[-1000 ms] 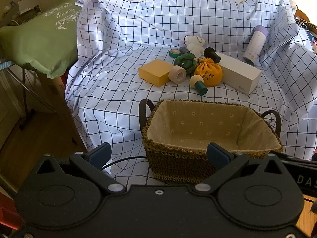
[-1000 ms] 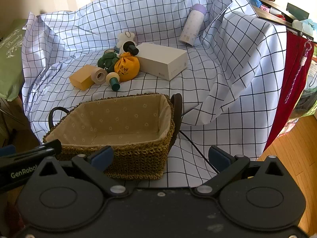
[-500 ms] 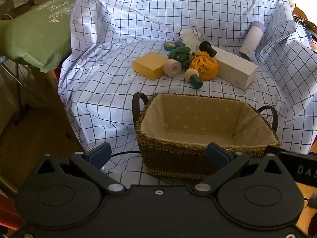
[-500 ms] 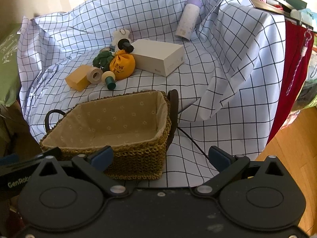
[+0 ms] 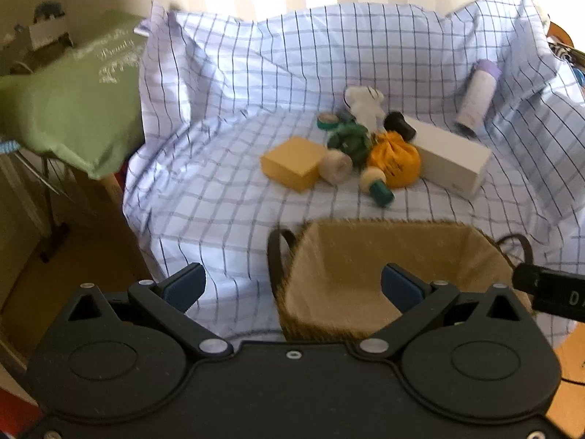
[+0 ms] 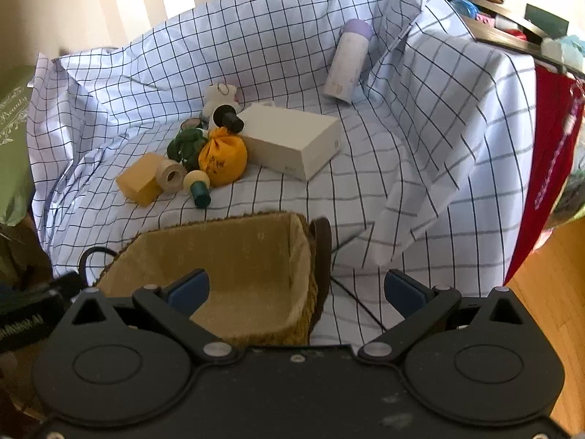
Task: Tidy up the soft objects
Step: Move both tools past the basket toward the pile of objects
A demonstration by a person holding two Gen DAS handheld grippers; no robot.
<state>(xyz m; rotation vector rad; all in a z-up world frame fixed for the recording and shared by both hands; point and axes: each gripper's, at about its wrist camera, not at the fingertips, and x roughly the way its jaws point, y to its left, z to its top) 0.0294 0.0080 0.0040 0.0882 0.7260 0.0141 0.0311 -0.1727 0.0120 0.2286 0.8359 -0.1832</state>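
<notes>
Both the left gripper and right gripper hang spread wide and empty above the near rim of the woven basket, which holds nothing. Judged next: reach to 12 o'clock over it and close gently on the orange pouch, a plump knotted cloth bundle. At 11 o'clock behind sit the green plush and white plush

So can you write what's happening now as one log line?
left gripper: open | right gripper: open | basket: nothing inside | orange pouch: on cloth
</notes>
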